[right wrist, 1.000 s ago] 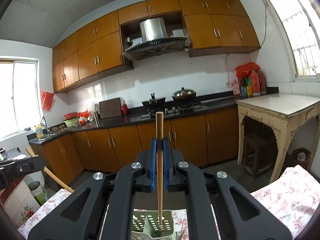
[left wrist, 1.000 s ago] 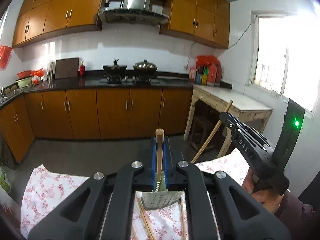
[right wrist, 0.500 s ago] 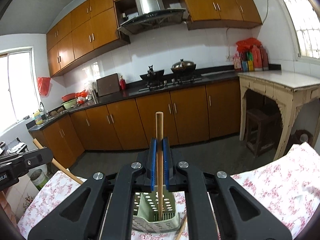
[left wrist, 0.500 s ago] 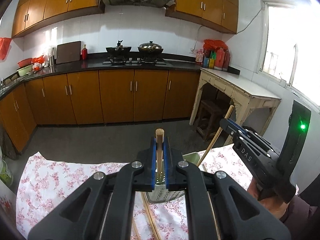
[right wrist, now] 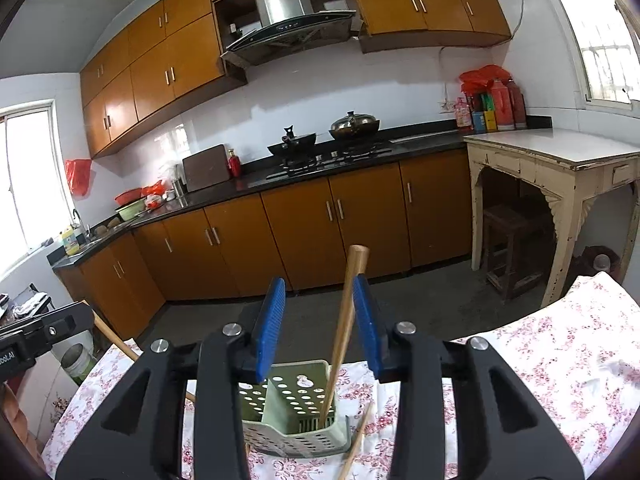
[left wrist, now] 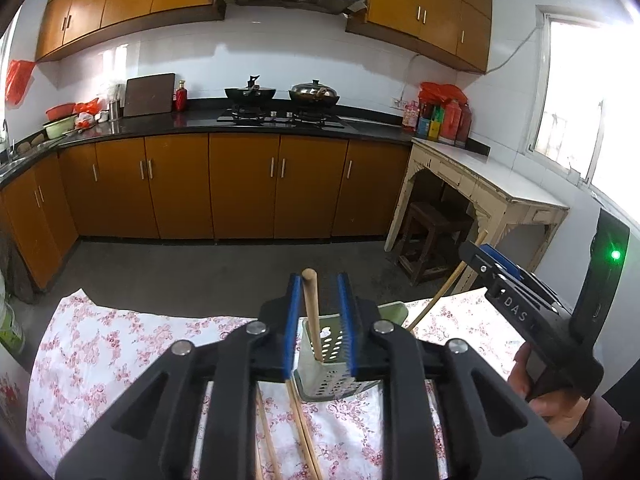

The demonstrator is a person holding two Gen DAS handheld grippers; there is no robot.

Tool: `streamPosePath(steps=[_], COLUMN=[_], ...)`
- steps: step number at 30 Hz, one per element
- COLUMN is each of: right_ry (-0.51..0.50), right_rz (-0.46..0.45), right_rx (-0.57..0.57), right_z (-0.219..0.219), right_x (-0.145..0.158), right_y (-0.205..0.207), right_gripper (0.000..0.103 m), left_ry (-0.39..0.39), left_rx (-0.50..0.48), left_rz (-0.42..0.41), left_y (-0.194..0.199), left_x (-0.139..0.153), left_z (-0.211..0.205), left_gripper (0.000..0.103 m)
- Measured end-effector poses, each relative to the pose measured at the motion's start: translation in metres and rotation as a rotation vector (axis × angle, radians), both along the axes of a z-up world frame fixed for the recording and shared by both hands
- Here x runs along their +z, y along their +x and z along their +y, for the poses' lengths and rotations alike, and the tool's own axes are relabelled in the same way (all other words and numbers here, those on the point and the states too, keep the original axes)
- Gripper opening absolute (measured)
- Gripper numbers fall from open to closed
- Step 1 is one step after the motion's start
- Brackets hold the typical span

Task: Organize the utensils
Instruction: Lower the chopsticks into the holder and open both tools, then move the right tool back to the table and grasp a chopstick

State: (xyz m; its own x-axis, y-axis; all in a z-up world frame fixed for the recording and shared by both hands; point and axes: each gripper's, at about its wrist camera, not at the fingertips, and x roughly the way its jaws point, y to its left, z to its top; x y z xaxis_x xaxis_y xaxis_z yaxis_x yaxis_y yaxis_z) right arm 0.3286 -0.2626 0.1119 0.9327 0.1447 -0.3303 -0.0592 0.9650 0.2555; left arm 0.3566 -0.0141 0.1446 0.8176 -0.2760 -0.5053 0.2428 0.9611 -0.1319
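Left gripper (left wrist: 319, 322): angled down over the green perforated utensil holder (left wrist: 336, 364), jaws opening; a wooden chopstick (left wrist: 311, 314) stands free between the blue pads, touching neither, its lower end inside the holder.
Right gripper (right wrist: 320, 326): tilted slightly down at the same holder (right wrist: 294, 412), jaws opening; a second chopstick (right wrist: 344, 324) leans toward the right-hand pad, tip down in the holder's right compartment; whether it touches the pad cannot be told.
Person's hand (left wrist: 548, 396): wrapped around the right gripper's handle, right of the holder.
Holder: upright on the floral tablecloth (left wrist: 120, 344), both chopsticks inside.
Loose chopsticks (left wrist: 300, 432): lying on the cloth just in front of the holder; another (right wrist: 358, 440) rests beside its right wall.
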Motion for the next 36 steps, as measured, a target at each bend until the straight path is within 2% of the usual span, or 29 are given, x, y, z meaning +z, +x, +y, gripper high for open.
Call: streamPosePath(steps=[8, 13, 17, 22, 24, 26, 30, 36], right_ry=[-0.003, -0.015, -0.050, -0.061, -0.051, -0.041, -0.072, -0.135], right_rz=[-0.037, -0.011, 0.080, 0.266, 0.338, 0.389, 0.448, 0.539], right_rx=[-0.037, -0.075, -0.111, -0.101, -0.075, -0.046, -0.005, -0.015], right_z=[-0.015, -0.035, -0.052, -0.059, -0.055, -0.048, -0.032, -0.024], right_x=[0.008, -0.004, -0.042, -0.112, -0.139, -0.158, -0.180, -0.201], right_y=[-0.030, -0.060, -0.077, -0.081, -0.083, -0.083, -0.081, -0.065], right_gripper=[0.041, 0.041, 0.041, 0.041, 0.035, 0.033, 0.033, 0.024], left_ry=[-0.039, -0.012, 0.027, 0.052, 0.045, 0.039, 0.050, 0.097], left_rx=[0.040, 0.099, 0.159, 0.208, 0.215, 0.215, 0.203, 0.173], left_rz=[-0.058, -0.099, -0.088, 0.046, 0.112, 0.164, 0.221, 0.231], left_y=[-0.031, -0.065, -0.086, -0.088, -0.086, -0.086, -0.092, -0.097], left_x=[0.014, 0.008, -0.020, -0.087, -0.116, -0.139, -0.175, -0.193], left_z=[0.023, 0.046, 0.066, 0.085, 0.089, 0.090, 0.088, 0.079], left_gripper=[0.038, 0.046, 0.055, 0.056, 0.056, 0.056, 0.056, 0.056])
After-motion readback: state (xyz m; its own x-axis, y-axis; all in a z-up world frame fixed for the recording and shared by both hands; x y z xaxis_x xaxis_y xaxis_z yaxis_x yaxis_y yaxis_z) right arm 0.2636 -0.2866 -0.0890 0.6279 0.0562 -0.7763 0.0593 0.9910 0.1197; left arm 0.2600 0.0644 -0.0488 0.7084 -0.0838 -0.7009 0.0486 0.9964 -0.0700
